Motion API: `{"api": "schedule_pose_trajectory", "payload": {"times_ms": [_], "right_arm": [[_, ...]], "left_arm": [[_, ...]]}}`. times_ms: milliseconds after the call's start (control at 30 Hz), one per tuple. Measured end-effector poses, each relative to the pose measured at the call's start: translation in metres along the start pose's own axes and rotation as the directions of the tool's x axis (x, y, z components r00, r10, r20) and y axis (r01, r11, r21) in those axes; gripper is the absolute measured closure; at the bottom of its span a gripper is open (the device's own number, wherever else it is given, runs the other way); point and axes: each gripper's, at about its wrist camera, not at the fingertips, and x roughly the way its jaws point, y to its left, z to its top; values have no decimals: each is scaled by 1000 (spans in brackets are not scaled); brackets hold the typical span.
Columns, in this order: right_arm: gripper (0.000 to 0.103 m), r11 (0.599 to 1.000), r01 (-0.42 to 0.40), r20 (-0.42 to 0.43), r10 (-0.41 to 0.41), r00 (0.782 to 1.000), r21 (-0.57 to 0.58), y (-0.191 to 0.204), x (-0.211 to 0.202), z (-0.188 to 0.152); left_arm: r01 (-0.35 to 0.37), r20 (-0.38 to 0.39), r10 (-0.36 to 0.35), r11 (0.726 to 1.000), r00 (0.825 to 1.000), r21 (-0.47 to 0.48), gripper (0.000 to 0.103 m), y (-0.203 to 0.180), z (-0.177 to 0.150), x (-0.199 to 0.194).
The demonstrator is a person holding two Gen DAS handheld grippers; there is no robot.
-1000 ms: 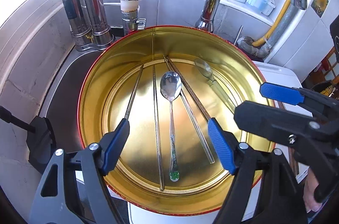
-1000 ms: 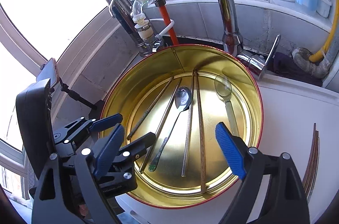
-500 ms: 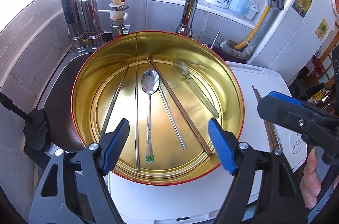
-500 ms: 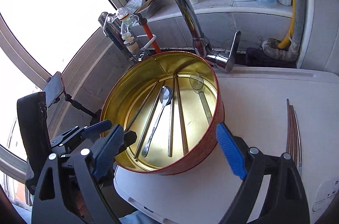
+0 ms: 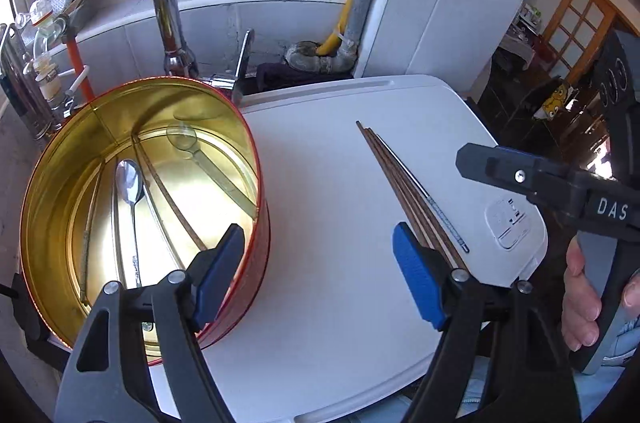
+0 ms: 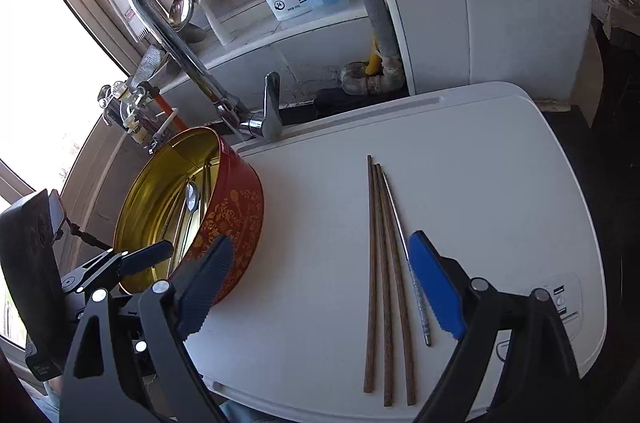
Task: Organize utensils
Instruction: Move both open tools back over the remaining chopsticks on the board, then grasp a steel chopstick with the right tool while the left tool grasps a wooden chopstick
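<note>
The smooth white tabletop [image 6: 320, 323] spreads beneath both grippers. Left of the right gripper [image 6: 328, 287] stands a round tin [image 6: 236, 219], red with gold scrollwork outside and shiny gold inside, holding two spoons and several chopsticks. Three brown wooden chopsticks [image 6: 384, 283] and one thin metal chopstick [image 6: 412, 279] lie side by side just ahead of its right finger. The left gripper [image 5: 320, 275] reaches over the tin's rim. Both grippers are spread wide, holding nothing. "DAS" is printed on the right gripper's body.
</note>
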Motion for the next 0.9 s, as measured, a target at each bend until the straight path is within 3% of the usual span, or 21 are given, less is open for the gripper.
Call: {"api": "schedule_pose_trajectory", "payload": {"times_ms": [233, 400, 500, 900], "right_arm": [[17, 996, 84, -55, -85, 995, -26, -36, 13, -6], [37, 990, 121, -119, -128, 985, -66, -57, 34, -12], [46, 981, 132, -139, -152, 979, -141, -61, 45, -16], [52, 950, 131, -191, -190, 963, -285, -55, 77, -21]], "left_arm": [[75, -60, -71, 994, 996, 78, 28, -42, -2, 38], [74, -83, -66, 993, 994, 91, 28, -55, -2, 69], [49, -96, -38, 993, 995, 109, 37, -59, -2, 84], [12, -137, 4, 993, 991, 118, 38, -63, -6, 109]]}}
